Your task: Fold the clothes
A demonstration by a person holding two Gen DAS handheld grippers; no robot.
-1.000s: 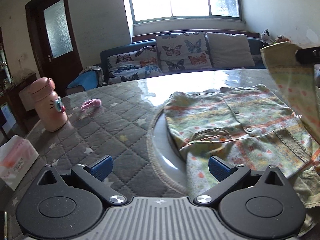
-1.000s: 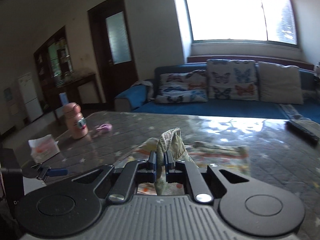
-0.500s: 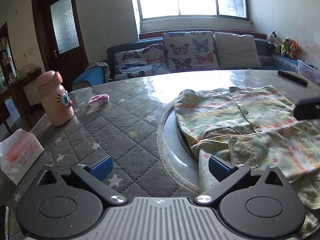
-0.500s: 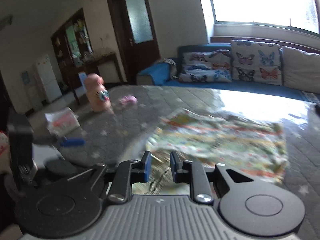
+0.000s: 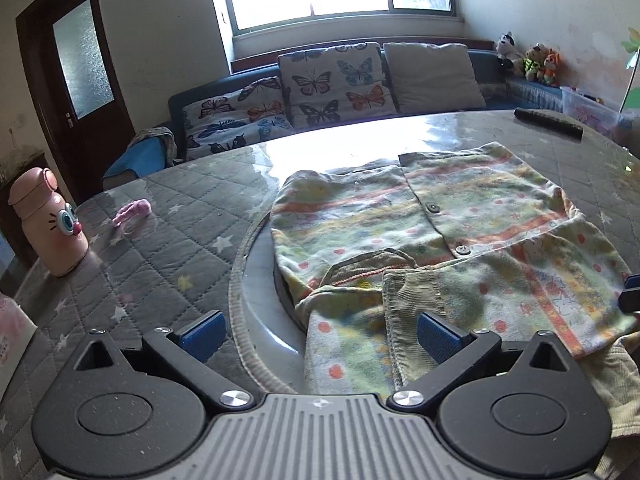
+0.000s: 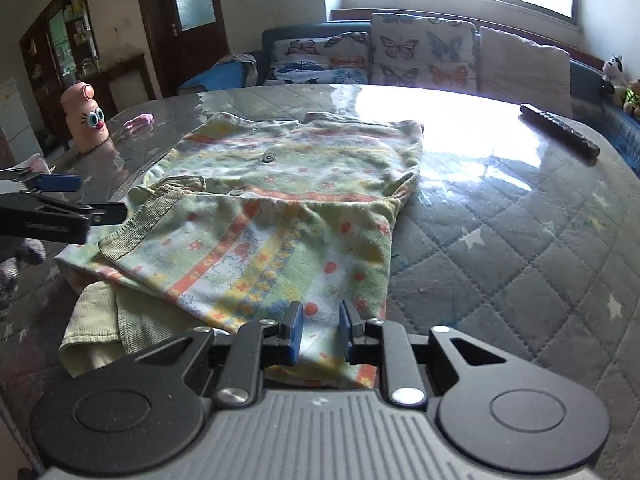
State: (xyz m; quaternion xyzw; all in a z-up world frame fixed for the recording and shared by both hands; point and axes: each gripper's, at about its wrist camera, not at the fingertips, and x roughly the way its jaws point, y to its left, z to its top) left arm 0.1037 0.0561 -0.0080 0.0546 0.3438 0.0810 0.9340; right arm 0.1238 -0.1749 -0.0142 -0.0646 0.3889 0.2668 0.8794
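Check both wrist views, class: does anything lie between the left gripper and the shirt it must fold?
Nothing visible does. The left gripper is open right at the shirt's near edge. The pink bottle stands far off to the left.

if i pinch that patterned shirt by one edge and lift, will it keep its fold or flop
Likely flop: the shirt is thin soft cloth, already rumpled and draped over itself. The folded sleeve lies loose, nothing pinning it, so it would probably slide open. It looks light, and the table cover looks glossy, so a push may drag the whole garment.
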